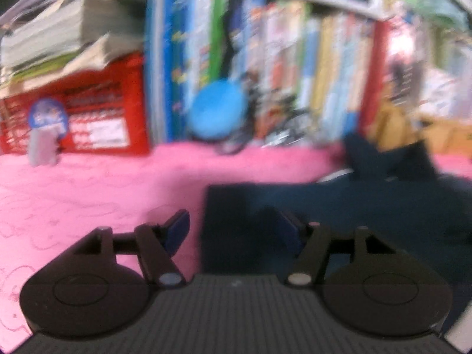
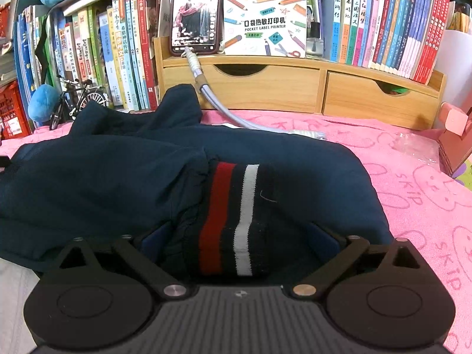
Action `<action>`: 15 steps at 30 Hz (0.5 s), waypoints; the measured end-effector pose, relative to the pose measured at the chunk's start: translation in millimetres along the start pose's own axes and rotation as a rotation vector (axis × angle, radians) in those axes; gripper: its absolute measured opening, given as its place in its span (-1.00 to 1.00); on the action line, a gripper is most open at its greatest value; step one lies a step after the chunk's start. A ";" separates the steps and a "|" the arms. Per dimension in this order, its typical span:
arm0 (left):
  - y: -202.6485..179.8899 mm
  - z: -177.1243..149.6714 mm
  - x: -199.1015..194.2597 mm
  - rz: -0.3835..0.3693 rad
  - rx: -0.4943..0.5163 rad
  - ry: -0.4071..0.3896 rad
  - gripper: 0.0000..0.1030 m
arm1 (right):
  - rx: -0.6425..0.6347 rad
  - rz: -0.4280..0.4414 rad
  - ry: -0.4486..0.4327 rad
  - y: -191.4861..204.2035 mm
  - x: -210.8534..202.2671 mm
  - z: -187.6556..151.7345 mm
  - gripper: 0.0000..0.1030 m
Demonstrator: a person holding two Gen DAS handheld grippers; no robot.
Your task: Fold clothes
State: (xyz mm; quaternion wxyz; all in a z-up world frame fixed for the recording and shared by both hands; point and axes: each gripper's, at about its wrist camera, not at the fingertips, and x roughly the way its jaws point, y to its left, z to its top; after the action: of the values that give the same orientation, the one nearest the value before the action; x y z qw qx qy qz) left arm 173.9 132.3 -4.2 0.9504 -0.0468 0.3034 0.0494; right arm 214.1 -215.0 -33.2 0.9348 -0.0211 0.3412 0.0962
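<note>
Garment: navy clothing [image 2: 124, 177] lies crumpled on the pink cloth [image 2: 413, 183] that covers the surface, its bulk toward the left and the back, one fold rising against the wooden organizer [image 2: 295, 88].
Cuff: striped ribbed band [image 2: 236, 215], red and white on dark, points toward the right claw [image 2: 239, 242] and lies between its fingers.
Right claw: jaws spread wide, pads either side of the cuff, not pressing on it.
Left claw: left claw [image 1: 233, 230] apart, nothing between the fingers; one finger over bare pink cloth, the other over the garment's straight left edge [image 1: 206, 221]. View blurred.
Open room: bare pink cloth to the garment's right and to its left.
Back edge: books [image 2: 124, 59], red crate [image 1: 88, 112], toy bicycle [image 2: 79, 100], phone [image 2: 196, 14] with cable [image 2: 224, 109].
</note>
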 end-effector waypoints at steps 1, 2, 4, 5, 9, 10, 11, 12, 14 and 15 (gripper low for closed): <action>-7.1 0.5 -5.0 -0.023 0.016 -0.009 0.25 | 0.000 0.000 0.000 0.1 0.0 0.1 0.92; -13.8 0.7 -9.5 -0.044 0.033 -0.017 0.25 | 0.000 -0.001 0.000 0.1 0.0 0.2 0.92; -21.3 -5.0 -10.3 -0.055 0.076 -0.003 0.25 | 0.000 0.000 0.000 0.2 -0.1 0.4 0.92; -24.6 -8.0 -10.2 -0.058 0.098 0.006 0.28 | 0.000 0.000 0.000 0.1 0.0 0.5 0.92; 0.6 -28.6 -1.3 0.062 0.088 0.083 0.29 | 0.000 0.000 0.000 0.4 0.0 0.6 0.92; 11.5 -31.5 -5.2 0.081 0.053 0.081 0.28 | 0.001 0.000 0.000 0.5 0.0 0.6 0.93; 20.4 -31.9 -15.0 0.083 0.023 0.075 0.25 | 0.001 0.000 0.000 0.6 0.0 0.6 0.93; 23.2 -32.1 -26.1 0.088 0.025 0.058 0.25 | 0.001 0.000 0.000 0.5 0.1 0.7 0.93; 20.4 -35.3 -58.3 0.085 0.082 -0.002 0.25 | 0.001 0.000 0.001 0.4 0.2 0.7 0.93; 16.2 -38.6 -74.4 0.066 0.113 -0.030 0.25 | 0.001 0.000 0.001 0.4 0.2 0.7 0.93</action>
State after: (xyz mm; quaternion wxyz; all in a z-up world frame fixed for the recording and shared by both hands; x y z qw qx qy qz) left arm 89.5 138.9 6.7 0.9538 0.0178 0.2929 0.0642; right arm 214.6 -214.5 -32.7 0.9347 -0.0206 0.3415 0.0959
